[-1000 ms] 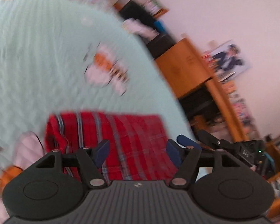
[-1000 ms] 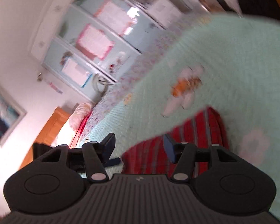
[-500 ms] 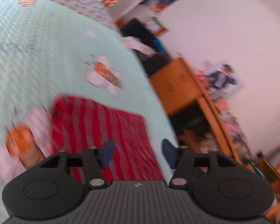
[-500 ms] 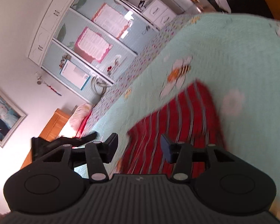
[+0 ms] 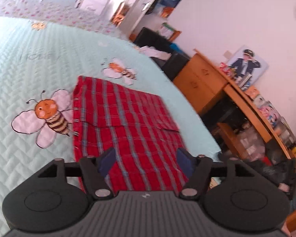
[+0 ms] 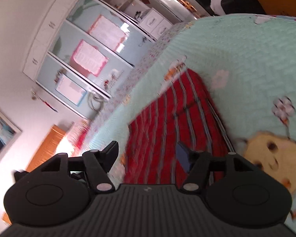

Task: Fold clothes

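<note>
A red plaid garment [image 5: 126, 126] lies folded flat on the pale green quilted bedspread [image 5: 29, 63], with a fold edge across its middle. My left gripper [image 5: 146, 159] hovers above its near end, its jaws opening and nothing between the blue pads. In the right wrist view the same red plaid garment [image 6: 173, 128] stretches away on the bedspread [image 6: 246, 59]. My right gripper [image 6: 148, 155] is above the garment's near edge, jaws opening, holding nothing.
Bee pictures [image 5: 49, 116] decorate the bedspread. To the right of the bed stand a wooden desk [image 5: 211, 83] with clutter and dark bags [image 5: 159, 39]. A white wardrobe with pale blue doors [image 6: 92, 55] and a wooden headboard [image 6: 47, 148] lie beyond the bed.
Both grippers pulled back from the garment and their jaws spread wider. More of the folded red cloth now shows in front of each gripper.
</note>
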{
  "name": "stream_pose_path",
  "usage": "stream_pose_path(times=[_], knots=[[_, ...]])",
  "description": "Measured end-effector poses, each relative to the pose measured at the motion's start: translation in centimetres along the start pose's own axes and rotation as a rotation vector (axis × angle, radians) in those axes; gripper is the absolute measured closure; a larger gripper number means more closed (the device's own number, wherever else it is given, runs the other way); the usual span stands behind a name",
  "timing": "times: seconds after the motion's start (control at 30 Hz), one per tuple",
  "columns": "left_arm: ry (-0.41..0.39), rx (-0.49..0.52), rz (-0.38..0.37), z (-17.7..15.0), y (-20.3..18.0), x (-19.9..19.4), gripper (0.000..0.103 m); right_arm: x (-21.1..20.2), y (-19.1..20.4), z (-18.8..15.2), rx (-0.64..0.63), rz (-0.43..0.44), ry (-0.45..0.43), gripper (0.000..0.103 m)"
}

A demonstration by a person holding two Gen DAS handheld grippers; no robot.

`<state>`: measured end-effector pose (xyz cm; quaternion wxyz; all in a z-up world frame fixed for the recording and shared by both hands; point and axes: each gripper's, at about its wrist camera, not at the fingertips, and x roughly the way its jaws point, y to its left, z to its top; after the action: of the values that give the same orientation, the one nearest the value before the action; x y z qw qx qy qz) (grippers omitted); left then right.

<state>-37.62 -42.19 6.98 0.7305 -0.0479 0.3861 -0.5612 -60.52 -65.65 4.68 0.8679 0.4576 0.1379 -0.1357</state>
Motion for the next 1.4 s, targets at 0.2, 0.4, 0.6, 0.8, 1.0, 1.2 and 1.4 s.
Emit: stream_pose_path(times=[0.2, 0.4, 0.6, 0.8, 1.0, 1.2, 1.4], knots=[[0.117, -0.005, 0.099, -2.7, 0.6, 2.2, 0.029, -0.3, -1.2, -1.8, 0.024, -0.065, 0.033, 0.039], [0.09, -0.053, 0.093, -2.0, 0.0, 0.9, 0.026, -1.2, 1.7, -1.9, -0.021, -0.015, -0.026, 0.03], [0.215, -0.085, 0.188, -1.4, -0.8, 0.7, 0.026, 0.1, 2.6, -1.9, -0.04, -0.191, 0.074, 0.028], [0.284, -0.029, 0.403, 1.2, -3.9, -1.9, 0.024, -0.7, 9.3, -0.7, -0.16, -0.376, 0.159, 0.02], [0.383, -0.106, 0.44, 3.8, -4.5, -3.8, 0.005, 0.1, 12.5, 0.7, -0.117, -0.48, 0.428, 0.02], [0.448, -0.299, 0.463, 5.4, -4.2, -5.2, 0.0, 0.3, 16.1, 1.3, -0.277, -0.546, 0.551, 0.02], [0.472, -0.313, 0.502, 6.7, -6.4, -5.0, 0.0, 1.1, 17.7, 2.8, -0.362, -0.591, 0.611, 0.02]])
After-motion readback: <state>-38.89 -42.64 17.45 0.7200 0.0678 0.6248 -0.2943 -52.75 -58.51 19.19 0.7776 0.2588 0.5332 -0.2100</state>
